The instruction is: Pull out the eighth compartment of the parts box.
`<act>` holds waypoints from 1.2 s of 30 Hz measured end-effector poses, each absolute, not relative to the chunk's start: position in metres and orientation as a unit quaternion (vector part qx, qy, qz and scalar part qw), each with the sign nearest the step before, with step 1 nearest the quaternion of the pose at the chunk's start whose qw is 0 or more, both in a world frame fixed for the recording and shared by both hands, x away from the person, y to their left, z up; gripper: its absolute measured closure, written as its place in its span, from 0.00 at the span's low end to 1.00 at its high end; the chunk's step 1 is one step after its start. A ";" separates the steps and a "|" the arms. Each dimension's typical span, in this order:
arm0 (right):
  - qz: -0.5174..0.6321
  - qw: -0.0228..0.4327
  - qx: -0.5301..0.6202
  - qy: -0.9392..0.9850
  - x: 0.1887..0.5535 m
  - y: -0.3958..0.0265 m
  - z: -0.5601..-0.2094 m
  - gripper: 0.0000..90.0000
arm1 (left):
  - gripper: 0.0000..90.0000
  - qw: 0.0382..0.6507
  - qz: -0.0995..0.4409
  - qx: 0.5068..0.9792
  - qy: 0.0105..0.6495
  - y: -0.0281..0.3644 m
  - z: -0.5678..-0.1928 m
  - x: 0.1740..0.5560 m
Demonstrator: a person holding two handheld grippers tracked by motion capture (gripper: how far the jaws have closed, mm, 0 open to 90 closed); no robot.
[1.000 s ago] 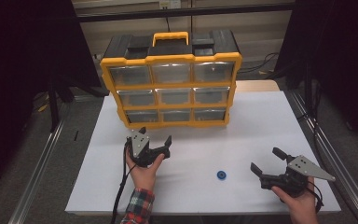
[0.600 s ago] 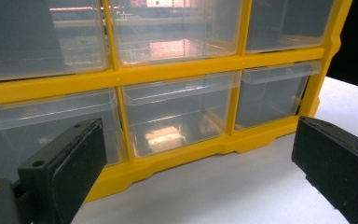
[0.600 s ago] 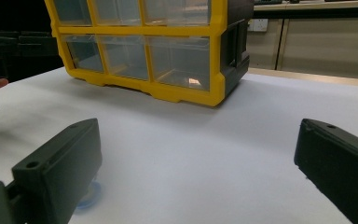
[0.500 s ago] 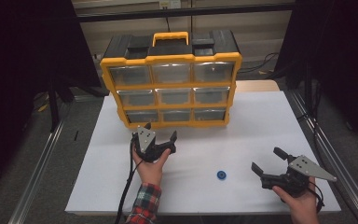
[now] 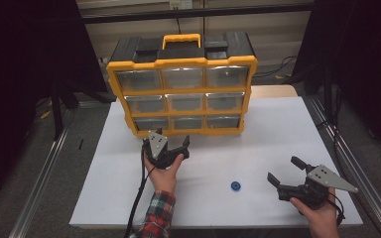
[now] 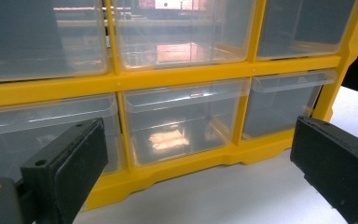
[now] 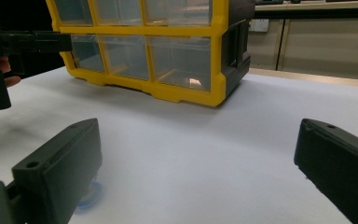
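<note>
**Left claw lined up on the bottom middle drawer**

We hold our left claw (image 5: pixel 171 144) just in front of the bottom row of the yellow drawer cabinet (image 5: pixel 181 91), which stands at the far middle of the white tabletop (image 5: pixel 278 129). The jaws are spread wide and hold nothing. In the left gripper view the bottom middle drawer (image 6: pixel 182 119) sits almost squarely between the two jaws, straight ahead of them and near, but not yet touched. Its front runs crosswise to our line of approach, with its clear lip along the top edge. We judge that the coming move depends on going straight forward and a little up, so that the jaws meet that lip rather than the yellow frame below it.

Our right claw (image 5: pixel 285 171) rests low at the near right of the tabletop, jaws likewise spread and empty, well apart from the cabinet. A small blue ring (image 5: pixel 235 186) lies flat on the tabletop just to its left, between our two hands; in the right gripper view it peeps out beside the left jaw. The right claw is clearly the nearer one to the ring, the left claw the nearer one to the drawers.
</note>
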State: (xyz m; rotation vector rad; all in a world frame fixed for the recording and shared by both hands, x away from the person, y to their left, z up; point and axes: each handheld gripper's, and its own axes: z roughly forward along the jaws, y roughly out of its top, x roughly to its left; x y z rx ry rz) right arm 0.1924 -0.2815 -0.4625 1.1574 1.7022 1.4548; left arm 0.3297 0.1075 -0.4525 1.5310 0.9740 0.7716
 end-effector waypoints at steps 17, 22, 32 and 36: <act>0.554 0.303 0.430 0.645 0.192 -0.282 -0.462 0.00 | 0.04 0.557 0.315 0.649 0.411 0.084 -0.451 0.345; 0.553 0.306 0.432 0.644 0.192 -0.283 -0.462 0.00 | 0.04 0.561 0.314 0.651 0.404 0.076 -0.451 0.348; 0.552 0.303 0.430 0.647 0.190 -0.280 -0.463 0.01 | 0.04 0.559 0.322 0.636 0.423 0.075 -0.454 0.353; 0.551 0.307 0.430 0.646 0.190 -0.280 -0.462 0.00 | 0.04 0.552 0.325 0.645 0.417 0.075 -0.453 0.355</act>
